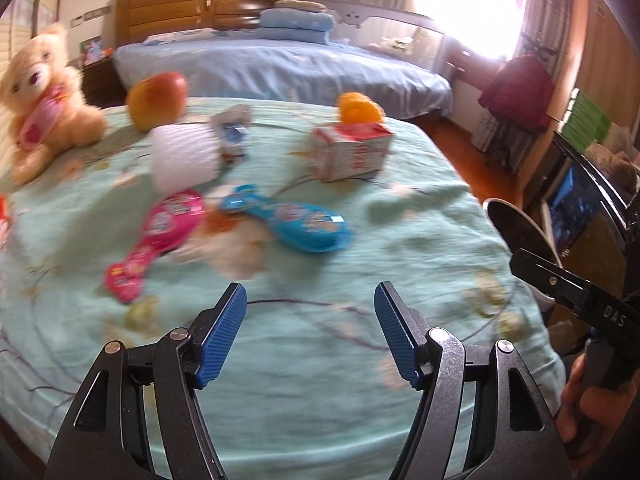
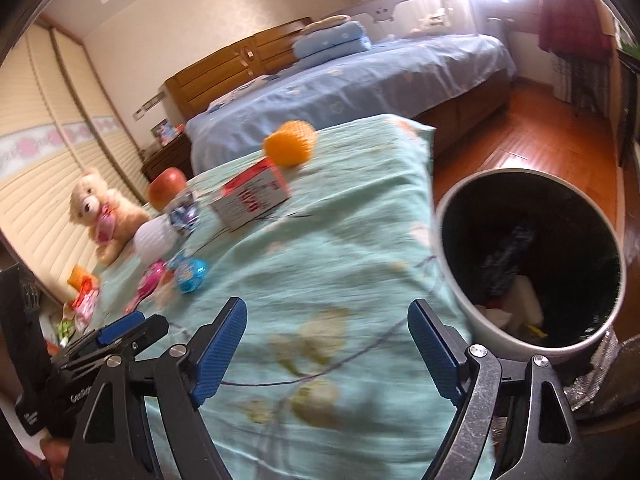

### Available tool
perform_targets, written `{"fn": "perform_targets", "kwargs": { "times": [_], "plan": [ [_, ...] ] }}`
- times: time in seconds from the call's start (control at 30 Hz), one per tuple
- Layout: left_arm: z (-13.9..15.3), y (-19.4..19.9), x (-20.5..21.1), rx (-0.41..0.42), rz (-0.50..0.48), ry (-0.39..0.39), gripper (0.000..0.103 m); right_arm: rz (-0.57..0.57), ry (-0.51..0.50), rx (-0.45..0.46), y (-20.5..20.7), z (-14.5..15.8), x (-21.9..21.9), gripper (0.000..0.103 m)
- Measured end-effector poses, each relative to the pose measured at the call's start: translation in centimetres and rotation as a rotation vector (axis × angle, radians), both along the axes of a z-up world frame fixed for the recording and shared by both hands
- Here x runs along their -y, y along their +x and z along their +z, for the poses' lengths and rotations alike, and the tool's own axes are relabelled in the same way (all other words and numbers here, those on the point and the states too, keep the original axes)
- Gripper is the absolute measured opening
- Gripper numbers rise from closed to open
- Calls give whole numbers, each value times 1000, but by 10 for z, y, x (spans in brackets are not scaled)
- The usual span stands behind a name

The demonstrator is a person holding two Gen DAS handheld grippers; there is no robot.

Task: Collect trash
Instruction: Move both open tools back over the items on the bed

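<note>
From the left wrist view, the left gripper (image 1: 310,294) is hanging wide and empty over the mint-green floral bedspread (image 1: 400,240). Ahead of it, litter is lying scattered: a pink foil snack wrapper (image 1: 154,240) and a blue foil snack wrapper (image 1: 290,226) flat on the cloth, a crumpled white tissue wad (image 1: 236,250) between them, a white ribbed paper cup (image 1: 186,158) on its side, and a red-and-white milk carton (image 1: 350,152) standing further back. The wrappers are looking light, thin and slippery, so pinching a raised edge or the narrow neck is likely to work best; the carton is probably empty and crushable, best taken across its flat sides. A red-yellow apple (image 1: 158,100), an orange fruit in foam netting (image 1: 358,109) and a cream teddy bear (image 1: 42,96) are sitting near the trash but are probably not trash.

From the right wrist view, the right gripper (image 2: 328,316) is also spreading wide with nothing in it. A white round waste bin with a dark inside (image 2: 480,312) is standing just beside the bed's edge, already holding scraps. The bedspread is soft and wrinkly, so pressing down is likely to drag cloth into the grip. Beyond, a blue-covered bed (image 2: 360,80) and a wooden floor (image 2: 520,140) are filling the room.
</note>
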State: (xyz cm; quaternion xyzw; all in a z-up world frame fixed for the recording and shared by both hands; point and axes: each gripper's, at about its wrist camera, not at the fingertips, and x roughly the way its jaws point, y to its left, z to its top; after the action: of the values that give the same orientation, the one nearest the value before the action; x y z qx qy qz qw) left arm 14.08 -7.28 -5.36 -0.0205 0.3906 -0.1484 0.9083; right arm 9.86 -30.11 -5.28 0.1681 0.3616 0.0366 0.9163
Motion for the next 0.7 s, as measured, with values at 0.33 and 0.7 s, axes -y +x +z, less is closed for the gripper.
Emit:
{"fn": "perform_targets", "kwargs": {
  "times": [0.33,0.7],
  "plan": [
    [-3,7,-54,-4,85,25,68,171,-39,-2,19,0,-59,84],
    [-6,33,-92,-39,103,55,68,332,-103,-34,53,-5,-106,84]
  ]
}}
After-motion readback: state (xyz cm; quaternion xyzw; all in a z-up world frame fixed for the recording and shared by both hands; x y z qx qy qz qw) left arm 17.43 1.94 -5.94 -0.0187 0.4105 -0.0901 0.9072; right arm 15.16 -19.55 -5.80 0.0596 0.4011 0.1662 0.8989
